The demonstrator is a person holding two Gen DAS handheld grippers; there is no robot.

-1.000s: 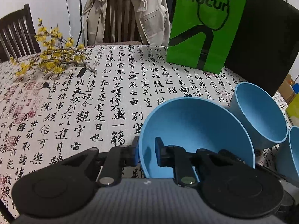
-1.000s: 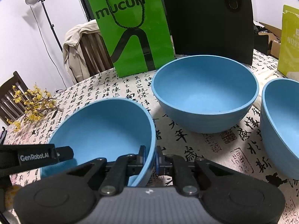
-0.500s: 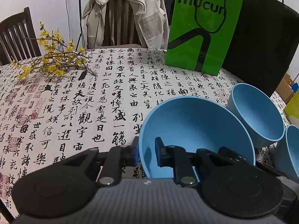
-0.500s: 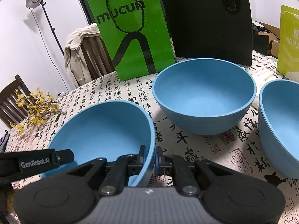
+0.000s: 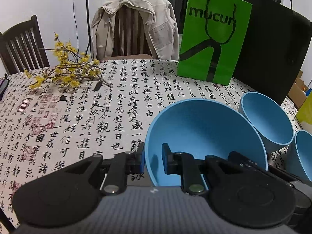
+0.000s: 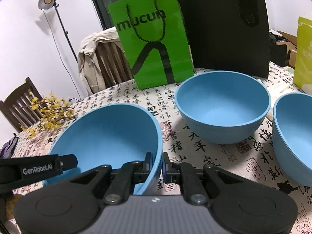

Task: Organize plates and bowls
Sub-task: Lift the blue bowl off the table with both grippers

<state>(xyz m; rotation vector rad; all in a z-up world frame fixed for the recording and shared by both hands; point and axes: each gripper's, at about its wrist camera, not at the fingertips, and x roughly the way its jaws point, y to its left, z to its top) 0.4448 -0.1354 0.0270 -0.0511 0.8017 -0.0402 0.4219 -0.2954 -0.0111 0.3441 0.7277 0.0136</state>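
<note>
Both grippers hold one blue bowl (image 5: 204,132) by opposite sides of its rim. My left gripper (image 5: 153,159) straddles the left rim, one finger outside and one inside, with a small gap at the inner pad. My right gripper (image 6: 156,164) is shut on the bowl's (image 6: 109,136) right rim. The left gripper's finger (image 6: 39,166) shows at the bowl's far side in the right wrist view. A second blue bowl (image 6: 222,105) stands upright behind it, and a third (image 6: 294,136) at the right edge. Both also show in the left wrist view (image 5: 267,120), (image 5: 304,156).
The table (image 5: 78,117) has a calligraphy-print cloth. A green paper bag (image 5: 212,39) and a black bag (image 5: 273,54) stand at the back. Yellow flower twigs (image 5: 64,72) lie at the left. A chair with a beige jacket (image 5: 132,25) stands behind. A yellow-green packet (image 6: 304,52) is far right.
The held bowl has risen a little with both grippers; the background sits lower in both views. Both grips are unchanged.
</note>
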